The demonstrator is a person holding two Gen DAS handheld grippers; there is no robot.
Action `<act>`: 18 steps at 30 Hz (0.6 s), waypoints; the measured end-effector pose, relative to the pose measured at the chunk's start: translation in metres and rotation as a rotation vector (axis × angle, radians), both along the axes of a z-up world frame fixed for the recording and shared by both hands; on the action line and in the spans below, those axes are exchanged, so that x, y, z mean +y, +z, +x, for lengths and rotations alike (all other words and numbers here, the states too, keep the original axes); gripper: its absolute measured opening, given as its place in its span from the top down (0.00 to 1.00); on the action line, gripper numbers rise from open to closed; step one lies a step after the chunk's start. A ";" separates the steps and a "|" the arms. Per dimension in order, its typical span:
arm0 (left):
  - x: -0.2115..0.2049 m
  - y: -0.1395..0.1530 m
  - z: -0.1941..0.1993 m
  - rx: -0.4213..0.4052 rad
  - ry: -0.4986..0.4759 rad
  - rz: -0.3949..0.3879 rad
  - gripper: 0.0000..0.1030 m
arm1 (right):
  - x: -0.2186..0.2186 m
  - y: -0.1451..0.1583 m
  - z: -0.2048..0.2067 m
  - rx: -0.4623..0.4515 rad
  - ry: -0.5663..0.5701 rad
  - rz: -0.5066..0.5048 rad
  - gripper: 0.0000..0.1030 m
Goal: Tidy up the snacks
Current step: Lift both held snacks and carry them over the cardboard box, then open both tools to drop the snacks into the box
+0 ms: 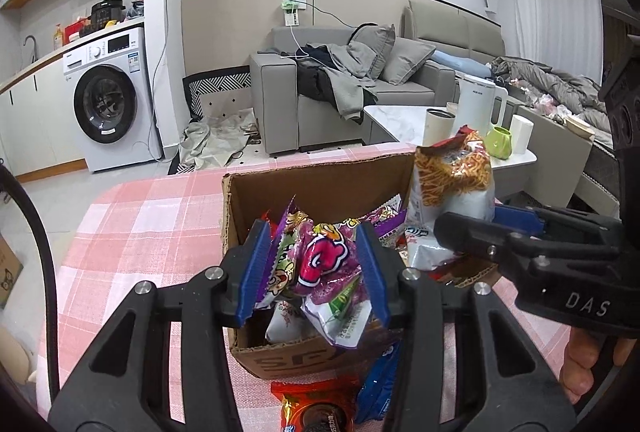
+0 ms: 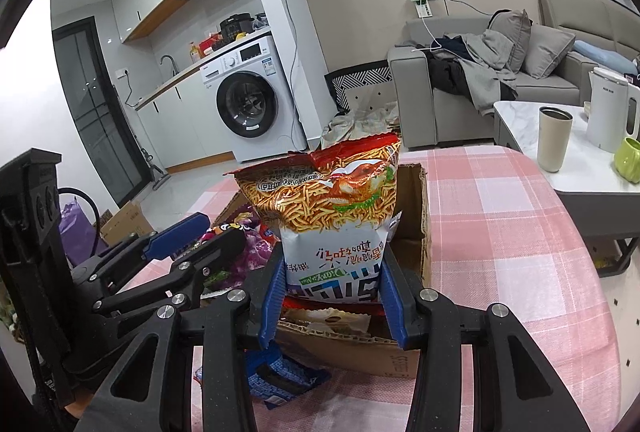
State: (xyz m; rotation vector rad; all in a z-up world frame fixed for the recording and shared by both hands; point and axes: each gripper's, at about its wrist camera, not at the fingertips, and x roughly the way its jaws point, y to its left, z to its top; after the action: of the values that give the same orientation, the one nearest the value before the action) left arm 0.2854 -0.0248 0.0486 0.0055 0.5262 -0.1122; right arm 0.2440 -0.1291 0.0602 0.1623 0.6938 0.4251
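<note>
Pink checked tablecloth point(image 2: 500, 232) under everything, sofa and washing machine well behind. Cardboard box point(image 1: 320, 188) sits open on the cloth, already holding several packets, so I judge the sorting is well along but not finished. My left gripper point(image 1: 316, 272) is over the near end of the box, pads pinching a bunch of purple and pink candy packets point(image 1: 324, 260); whether they rest on the pile below or hang free I cannot tell. My right gripper point(image 2: 334, 296) clamps the lower white part of the big noodle-snack bag point(image 2: 336, 208), held upright with its bottom at the box's near wall, apparently partly inside. Both loads are over or in the box and neither is released yet. Left outside: a red packet point(image 1: 316, 408) and a blue packet point(image 1: 380, 388) lying on the cloth just beside the box's near side. By my reckoning, those two go in next.
</note>
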 end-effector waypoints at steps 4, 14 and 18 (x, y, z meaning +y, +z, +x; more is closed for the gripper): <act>-0.001 0.000 0.002 0.017 0.005 0.003 0.52 | -0.001 0.001 0.000 -0.009 -0.002 -0.010 0.52; 0.016 0.002 -0.029 0.007 0.016 -0.028 0.00 | -0.023 0.010 -0.024 -0.062 -0.027 -0.021 0.05; 0.021 0.002 -0.049 0.008 0.019 -0.037 0.00 | -0.029 0.010 -0.038 -0.070 -0.037 -0.031 0.00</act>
State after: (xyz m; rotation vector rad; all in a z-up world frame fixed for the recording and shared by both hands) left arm 0.2362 -0.0037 0.0504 -0.0360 0.5315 -0.1039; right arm 0.2064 -0.1583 0.0706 0.1303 0.6277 0.3826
